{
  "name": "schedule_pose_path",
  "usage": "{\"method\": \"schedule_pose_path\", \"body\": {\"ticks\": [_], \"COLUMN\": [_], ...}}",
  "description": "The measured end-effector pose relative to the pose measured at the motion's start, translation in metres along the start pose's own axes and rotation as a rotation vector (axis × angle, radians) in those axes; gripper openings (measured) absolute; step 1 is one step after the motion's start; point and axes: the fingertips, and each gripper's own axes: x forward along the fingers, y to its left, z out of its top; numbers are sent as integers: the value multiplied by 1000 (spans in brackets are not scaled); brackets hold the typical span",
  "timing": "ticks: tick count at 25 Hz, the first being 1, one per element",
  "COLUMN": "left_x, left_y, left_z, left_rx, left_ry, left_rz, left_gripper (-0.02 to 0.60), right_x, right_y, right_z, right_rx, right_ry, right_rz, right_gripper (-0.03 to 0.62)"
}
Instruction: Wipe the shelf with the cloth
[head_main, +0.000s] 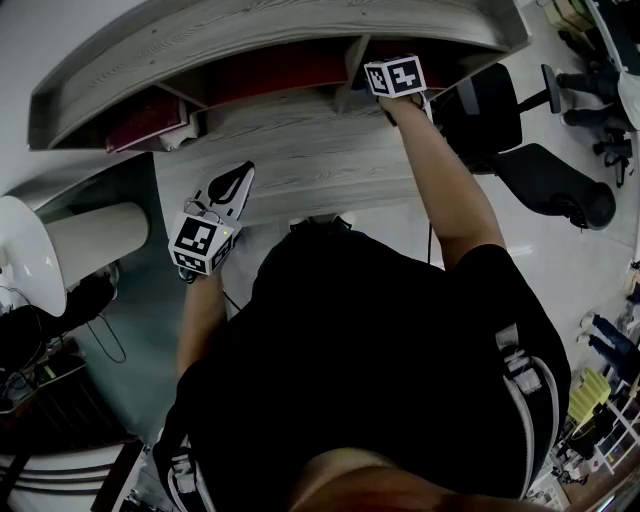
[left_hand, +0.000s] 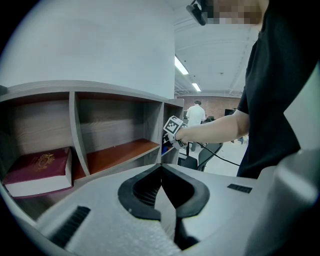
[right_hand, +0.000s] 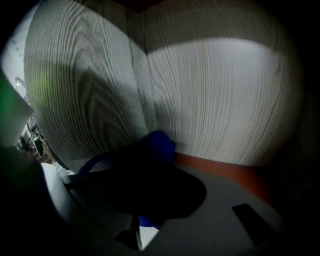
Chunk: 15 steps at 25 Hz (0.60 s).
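Right gripper (right_hand: 145, 192) pinches the blue cloth (right_hand: 159, 145) in the far corner of the grey-walled shelf (right_hand: 225, 100); left gripper (left_hand: 161, 192) is closed, empty.

The shelf (head_main: 250, 40) was a long, curved unit of pale grey wood grain. Upright dividers split it into open compartments, each with a red-brown floor. In the left gripper view, the shelf (left_hand: 115, 125) stood upright against a white wall, its compartments opening forwards.

The cloth (right_hand: 161, 144) was deep blue and bunched into a soft lump. It was low down inside the shelf's rightmost compartment, in the back corner where two grey panels (right_hand: 225, 100) met, just above the red-brown floor. The right gripper (right_hand: 150, 175) had it pinched between closed jaws. A blue fold trailed to the left and a small piece showed below the jaws, with much of the cloth in shadow.
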Motion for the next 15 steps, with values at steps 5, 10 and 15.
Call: {"method": "schedule_pose_path", "body": {"ticks": [5, 10, 15], "left_x": [0, -1, 1], "left_y": [3, 6, 4], "left_z": [-1, -2, -4], "left_rx": [0, -2, 3], "left_ry": [-1, -3, -3], "left_rz": [2, -3, -17], "left_gripper": [17, 17, 17], "right_x": [0, 1, 0], "right_y": [0, 0, 1], "right_z": [0, 1, -1], "right_rx": [3, 4, -5], "right_ry": [-1, 7, 13], "right_rz": [-5, -11, -24], "right_gripper": [57, 57, 57]}}
